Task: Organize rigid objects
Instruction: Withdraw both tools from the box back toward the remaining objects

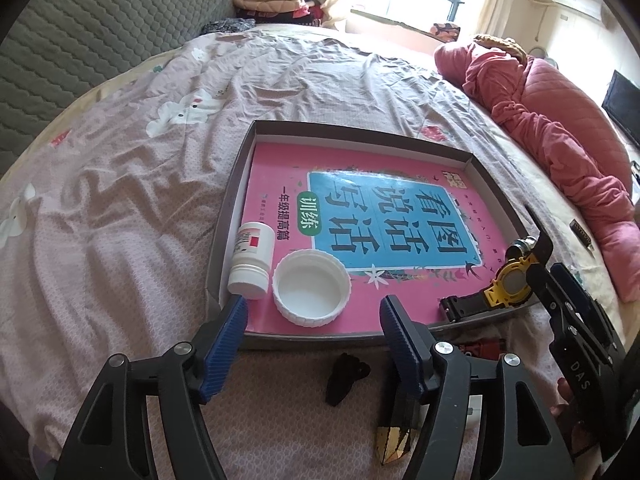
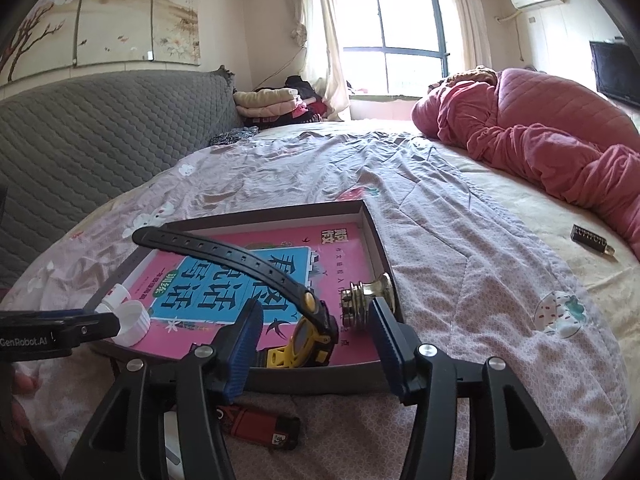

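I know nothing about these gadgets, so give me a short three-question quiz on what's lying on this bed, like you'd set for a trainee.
1. True or false: the round white plastic lid lies open side up inside the shallow grey cardboard tray.
2. Multiple choice: the yellow and black wristwatch lies on A) the pink blanket, B) the pink and blue book in the tray, C) the grey headboard.
3. Fill in: the red and black lighter lies ____ the tray, on the bedsheet.

Key:
1. True.
2. B.
3. Outside; it sits just before the tray's near wall, below the right gripper, whose jaws stand open with nothing pressed between them.
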Available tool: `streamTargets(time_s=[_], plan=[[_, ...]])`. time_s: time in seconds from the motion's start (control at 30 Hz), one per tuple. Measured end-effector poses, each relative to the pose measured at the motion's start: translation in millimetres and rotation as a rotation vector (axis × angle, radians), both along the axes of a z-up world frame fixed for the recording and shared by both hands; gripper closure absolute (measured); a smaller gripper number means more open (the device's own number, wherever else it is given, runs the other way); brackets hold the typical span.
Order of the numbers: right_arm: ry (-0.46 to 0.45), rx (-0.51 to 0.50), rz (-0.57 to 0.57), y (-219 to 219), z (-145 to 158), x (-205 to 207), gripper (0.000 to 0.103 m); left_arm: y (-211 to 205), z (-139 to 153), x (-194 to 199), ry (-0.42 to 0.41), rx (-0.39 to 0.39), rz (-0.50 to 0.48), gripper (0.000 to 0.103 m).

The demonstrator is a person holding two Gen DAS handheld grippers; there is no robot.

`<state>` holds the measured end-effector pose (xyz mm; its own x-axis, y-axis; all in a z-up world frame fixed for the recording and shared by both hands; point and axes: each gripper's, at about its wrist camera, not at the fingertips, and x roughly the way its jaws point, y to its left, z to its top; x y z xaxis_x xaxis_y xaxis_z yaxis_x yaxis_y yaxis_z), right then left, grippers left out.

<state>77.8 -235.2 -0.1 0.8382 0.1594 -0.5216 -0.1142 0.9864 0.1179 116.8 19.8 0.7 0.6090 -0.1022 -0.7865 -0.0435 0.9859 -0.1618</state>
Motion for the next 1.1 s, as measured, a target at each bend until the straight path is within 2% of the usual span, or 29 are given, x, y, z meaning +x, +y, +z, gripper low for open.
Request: streamTargets(time_s=[0.27, 0.47, 1.1], plan=[[-0.016, 0.017, -0.006, -4, 3, -2, 0.043, 11, 5, -9, -0.018, -0.031, 0.013, 0.029], [-0.069, 0.027, -0.011, -7, 11, -7, 0.042, 21, 7, -17, -0.03, -0.042, 0.022, 0.029], [-0.098, 0.017, -0.039, -14, 17, -19, 0.04, 34, 15, -31, -0.058, -0.038, 0.043, 0.028]])
